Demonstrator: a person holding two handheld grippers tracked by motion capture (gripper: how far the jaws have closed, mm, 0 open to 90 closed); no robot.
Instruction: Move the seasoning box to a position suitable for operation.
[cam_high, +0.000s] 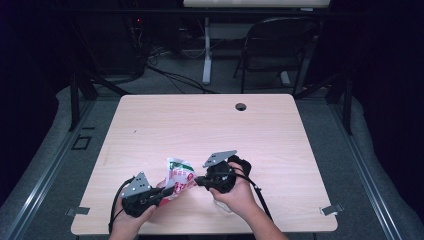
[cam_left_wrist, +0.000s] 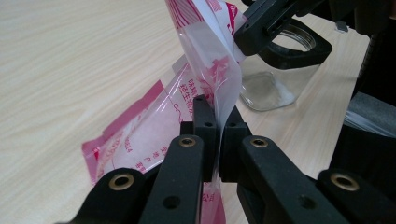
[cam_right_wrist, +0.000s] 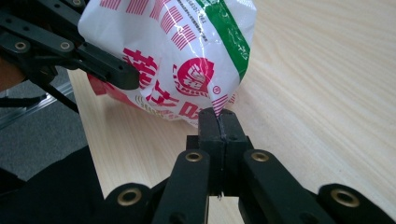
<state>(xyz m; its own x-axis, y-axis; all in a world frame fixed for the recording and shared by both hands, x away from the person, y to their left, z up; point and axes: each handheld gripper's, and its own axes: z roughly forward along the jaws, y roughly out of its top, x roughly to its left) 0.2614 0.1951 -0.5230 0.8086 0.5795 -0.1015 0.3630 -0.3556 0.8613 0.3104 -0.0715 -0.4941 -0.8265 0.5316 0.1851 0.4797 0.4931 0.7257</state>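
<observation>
Here both grippers' fingers pinch the snack bag (cam_high: 179, 176), seemingly lifted.

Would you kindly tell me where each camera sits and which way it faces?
High view: above the person's side, looking forward and down on the table; forearms show.
Left gripper view: rides the left gripper, facing the snack bag.
Right gripper view: rides the right gripper, facing the table edge.
Shared: both gripper views show the snack bag.

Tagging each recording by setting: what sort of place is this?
Probably a lab or recording studio: a bare wooden table fenced by a metal frame, a folding chair, and cables across the grey floor.
</observation>
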